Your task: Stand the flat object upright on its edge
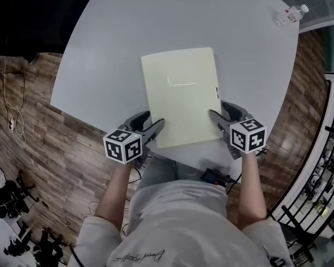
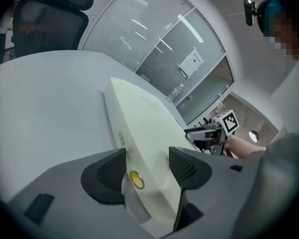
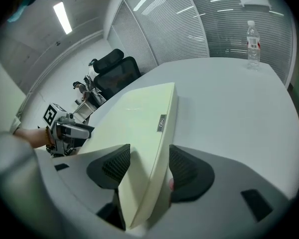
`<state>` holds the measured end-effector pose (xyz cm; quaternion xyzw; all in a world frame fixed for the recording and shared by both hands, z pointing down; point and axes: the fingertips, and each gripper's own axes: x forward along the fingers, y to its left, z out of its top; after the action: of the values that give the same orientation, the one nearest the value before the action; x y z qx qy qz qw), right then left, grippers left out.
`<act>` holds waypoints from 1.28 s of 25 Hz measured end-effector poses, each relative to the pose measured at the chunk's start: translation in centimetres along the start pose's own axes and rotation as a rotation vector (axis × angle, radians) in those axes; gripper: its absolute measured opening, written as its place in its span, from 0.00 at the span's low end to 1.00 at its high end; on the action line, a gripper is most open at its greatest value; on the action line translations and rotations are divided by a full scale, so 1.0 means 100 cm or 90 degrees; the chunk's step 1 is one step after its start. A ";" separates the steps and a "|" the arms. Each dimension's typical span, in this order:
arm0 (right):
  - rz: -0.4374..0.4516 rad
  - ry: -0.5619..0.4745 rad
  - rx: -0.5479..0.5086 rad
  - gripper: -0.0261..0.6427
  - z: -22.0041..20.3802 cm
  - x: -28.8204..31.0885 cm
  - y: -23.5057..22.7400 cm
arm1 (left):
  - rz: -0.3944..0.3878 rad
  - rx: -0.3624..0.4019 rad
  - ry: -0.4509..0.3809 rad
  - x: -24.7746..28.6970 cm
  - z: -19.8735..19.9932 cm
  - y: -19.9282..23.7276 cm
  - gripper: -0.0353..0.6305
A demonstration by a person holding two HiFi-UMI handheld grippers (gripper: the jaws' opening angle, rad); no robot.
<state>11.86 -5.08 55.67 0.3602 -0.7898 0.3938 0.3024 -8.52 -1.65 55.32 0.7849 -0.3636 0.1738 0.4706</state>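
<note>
We see the pale yellow folder (image 1: 182, 96) flat on the grey worktop (image 1: 100, 54). Its near corners sit between the released jaws of our left hand-held gripper (image 1: 154, 121) and right hand-held gripper (image 1: 220, 110). A water bottle (image 1: 292, 14) stands well apart.

Office meeting room, by the look of it: you stand at a large, rounded pale grey table (image 1: 100, 65) on wood-plank flooring (image 1: 50, 149), with a black high-backed office chair (image 2: 50, 19) at the table's far side. Glazed partition walls with slatted blinds (image 3: 189, 19) close the room in; a paper notice (image 2: 192, 62) is stuck to one pane, and strip lights (image 3: 64, 16) run overhead. Loose cables (image 1: 14, 110) trail over the floor at left; a water bottle (image 1: 292, 14) stands at the table's far right.
</note>
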 end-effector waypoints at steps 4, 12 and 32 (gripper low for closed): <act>0.029 0.012 0.030 0.43 -0.004 0.003 0.001 | 0.004 0.001 0.018 0.001 -0.003 0.003 0.48; 0.068 0.045 0.087 0.41 -0.009 0.008 0.002 | -0.003 -0.046 0.068 0.009 -0.011 0.008 0.50; 0.053 0.059 0.060 0.38 -0.003 0.008 0.005 | -0.005 -0.031 0.071 0.008 -0.006 0.006 0.47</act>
<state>11.11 -4.89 56.18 0.3224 -0.7698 0.4589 0.3047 -8.39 -1.61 56.48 0.7637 -0.3377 0.2066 0.5100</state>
